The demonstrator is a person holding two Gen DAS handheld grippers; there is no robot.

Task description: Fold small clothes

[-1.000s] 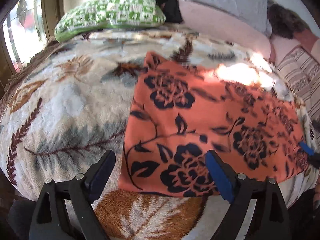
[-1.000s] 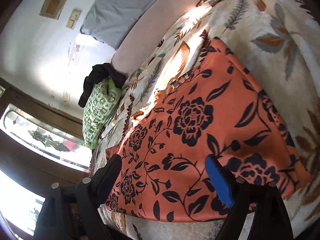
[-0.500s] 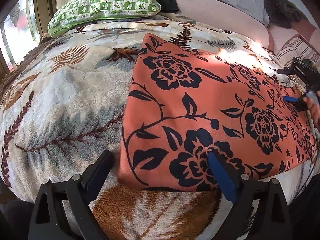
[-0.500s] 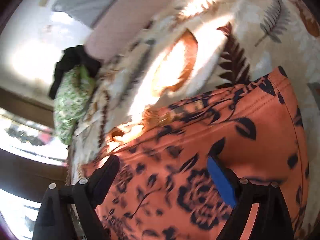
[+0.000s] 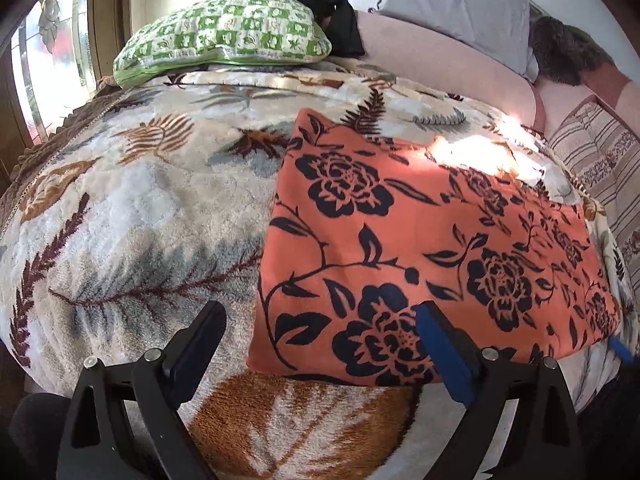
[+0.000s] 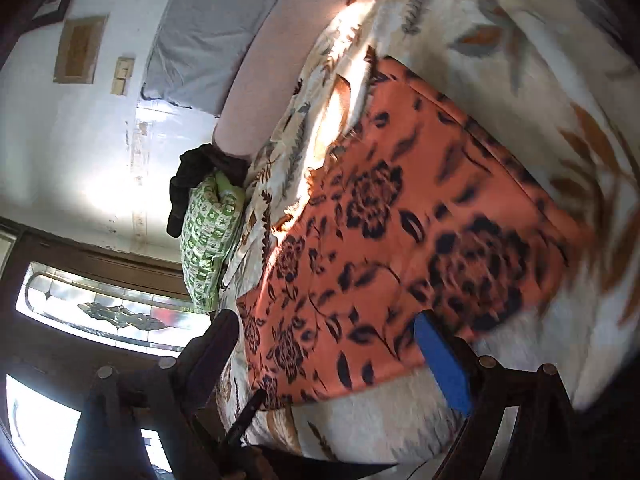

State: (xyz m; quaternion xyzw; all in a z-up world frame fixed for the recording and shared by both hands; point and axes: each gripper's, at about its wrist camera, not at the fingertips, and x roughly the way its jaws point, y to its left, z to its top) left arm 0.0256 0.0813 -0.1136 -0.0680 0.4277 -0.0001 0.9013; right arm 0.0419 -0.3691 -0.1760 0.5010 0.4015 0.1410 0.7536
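Currently, the orange fabric garment with a dark navy floral print point(image 5: 420, 248) lies spread flat as a roughly rectangular panel on the plush cream blanket with brown and grey leaf patterns point(image 5: 132, 216) that covers the bed. Its outline is tidy, with straight edges and no loose sleeves or legs showing, which suggests that at least one fold may already be in place; whether layers lie beneath the top surface cannot be told. The left gripper point(image 5: 320, 344) hovers over the near left corner of the garment with its jaws spread wide and nothing between them; its black finger is over the blanket just left of the garment edge, and its blue-padded finger is over the printed cloth. The right gripper point(image 6: 324, 354) is likewise spread and empty, positioned over the near edge of the garment in its own view point(image 6: 400, 240), which is blurred. Neither gripper is seen to touch the cloth. Judged from this layout, the task is partway: the garment is flattened and squared, and a further fold to a compact size appears to remain. A green-and-white checked pillow point(image 5: 224, 40) rests at the far side, well apart from the garment.
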